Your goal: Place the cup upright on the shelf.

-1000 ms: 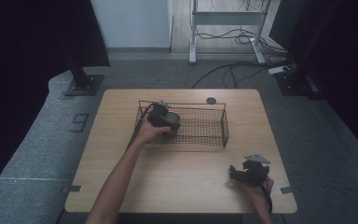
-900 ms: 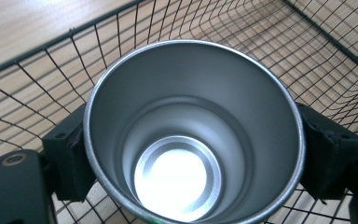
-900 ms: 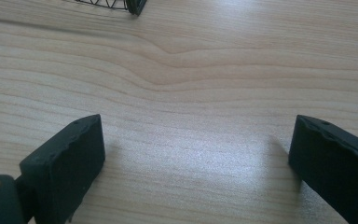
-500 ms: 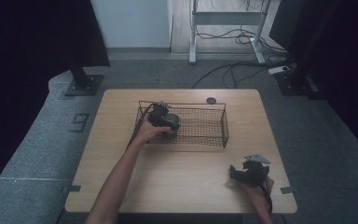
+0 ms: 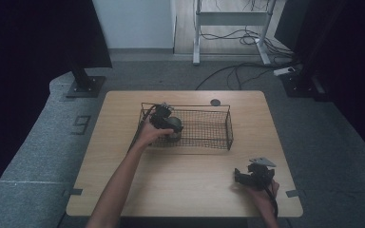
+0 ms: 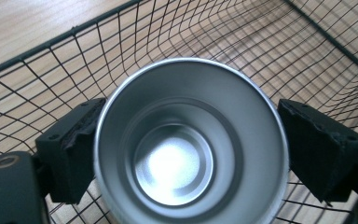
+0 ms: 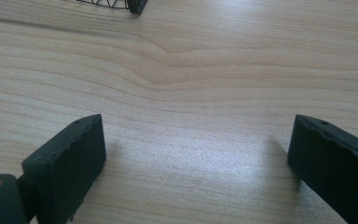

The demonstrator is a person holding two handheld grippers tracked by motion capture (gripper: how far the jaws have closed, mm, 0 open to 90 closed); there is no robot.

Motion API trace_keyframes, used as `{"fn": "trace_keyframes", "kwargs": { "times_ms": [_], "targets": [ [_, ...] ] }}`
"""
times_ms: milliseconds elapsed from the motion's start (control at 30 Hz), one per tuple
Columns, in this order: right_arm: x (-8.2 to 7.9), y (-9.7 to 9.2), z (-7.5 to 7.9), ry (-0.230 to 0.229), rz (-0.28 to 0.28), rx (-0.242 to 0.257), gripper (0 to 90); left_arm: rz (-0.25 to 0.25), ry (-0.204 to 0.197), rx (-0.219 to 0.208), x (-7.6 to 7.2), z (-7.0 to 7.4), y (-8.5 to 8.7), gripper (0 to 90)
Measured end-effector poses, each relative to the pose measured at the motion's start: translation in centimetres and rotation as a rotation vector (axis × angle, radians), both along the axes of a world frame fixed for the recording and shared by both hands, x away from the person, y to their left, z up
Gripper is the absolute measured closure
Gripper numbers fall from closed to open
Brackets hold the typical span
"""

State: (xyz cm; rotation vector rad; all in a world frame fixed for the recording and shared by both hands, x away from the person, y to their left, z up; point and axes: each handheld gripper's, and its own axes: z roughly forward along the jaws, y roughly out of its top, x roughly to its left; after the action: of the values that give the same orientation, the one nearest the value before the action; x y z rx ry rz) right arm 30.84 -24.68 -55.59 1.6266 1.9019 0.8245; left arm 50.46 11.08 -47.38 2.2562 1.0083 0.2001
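A silver metal cup (image 6: 191,140) faces the camera in the left gripper view, its open mouth toward me, with both black jaws pressed on its sides. My left gripper (image 5: 167,124) holds this cup (image 5: 175,125) inside the left end of the black wire basket (image 5: 218,129). Mesh of the basket (image 6: 270,42) surrounds the cup. My right gripper (image 5: 253,175) rests low over the wooden table (image 5: 190,175) at the front right, its jaws wide apart with bare wood (image 7: 196,154) between them.
A small dark round disc (image 5: 215,102) lies on the table behind the basket. A corner of the basket (image 7: 135,5) shows at the top of the right gripper view. Dark stands and cables occupy the floor beyond the table.
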Motion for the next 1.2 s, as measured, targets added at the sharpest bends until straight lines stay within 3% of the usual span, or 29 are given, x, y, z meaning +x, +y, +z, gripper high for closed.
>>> {"fn": "trace_keyframes", "kwargs": {
  "times_ms": [267,400,700,1200],
  "targets": [
    [0.0,0.0,0.0,0.000,0.000,0.000,4.2,0.003,-0.019,-0.007,-0.2,0.3,0.2,12.0],
    [0.0,0.0,0.0,0.000,0.000,0.000,4.2,0.007,-0.054,-0.037,-0.5,1.1,0.5,11.9],
    [0.0,0.0,0.0,0.000,0.000,0.000,4.2,0.012,-0.083,-0.059,-1.1,2.0,1.2,11.7],
    [0.0,0.0,0.0,0.000,0.000,0.000,4.2,0.012,-0.120,-0.132,-2.8,2.9,2.8,12.2]
  ]
}}
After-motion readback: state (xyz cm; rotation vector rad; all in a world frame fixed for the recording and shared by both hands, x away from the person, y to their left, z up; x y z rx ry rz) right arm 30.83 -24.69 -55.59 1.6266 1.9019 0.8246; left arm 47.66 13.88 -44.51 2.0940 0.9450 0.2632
